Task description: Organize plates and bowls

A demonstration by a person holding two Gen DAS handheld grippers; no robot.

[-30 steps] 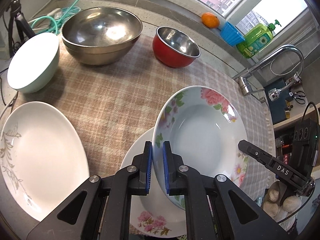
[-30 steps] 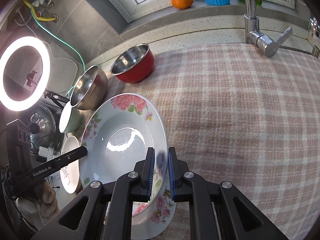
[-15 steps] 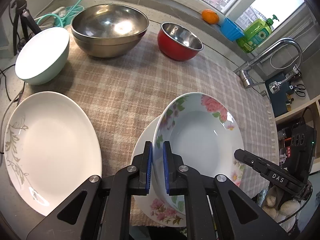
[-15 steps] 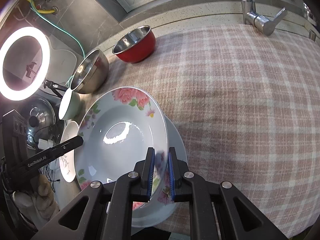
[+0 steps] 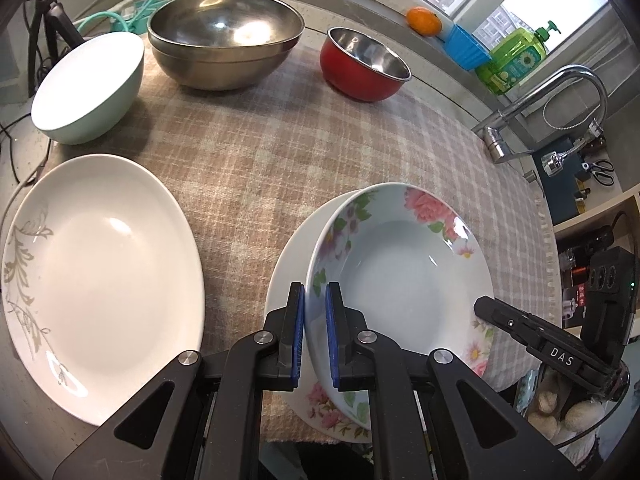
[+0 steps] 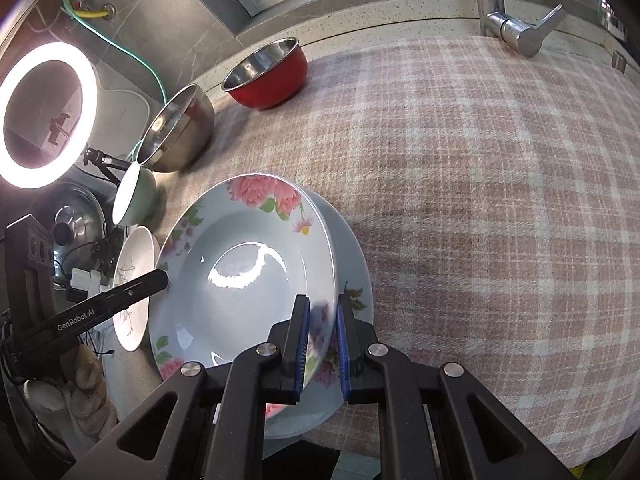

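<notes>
- While the checked cloth (image 5: 256, 168) is seen to cover the counter, its near edge lies just beside the stack; a plate set down off-centre could, it is judged, tip over that edge.
- At the left edge, the white plate (image 5: 100, 264) with grey leaf pattern is shown lying partly off the cloth, well apart from the stack, and is judged a likely later addition to it.
- Held tilted between both claws, the flowered plate (image 5: 404, 276) is placed directly above the second flowered plate (image 5: 296, 396); whether the two touch cannot be told. If one claw were opened before the other, the upper plate would be expected to drop on one side and strike or chip the lower.
- Along the far side, the steel bowl (image 5: 224, 36), the pale green bowl (image 5: 88, 88) and the red bowl (image 5: 364, 64) are shown unstacked.
- Each rim is clamped: the left gripper (image 5: 315, 336) is closed on the plate's left rim, the right gripper (image 6: 322, 344) on its right rim; on glazed ware a slip is judged possible.
- Compared with one second earlier, the held plate is seen lower and closer over the plate beneath, and less steeply tilted.
</notes>
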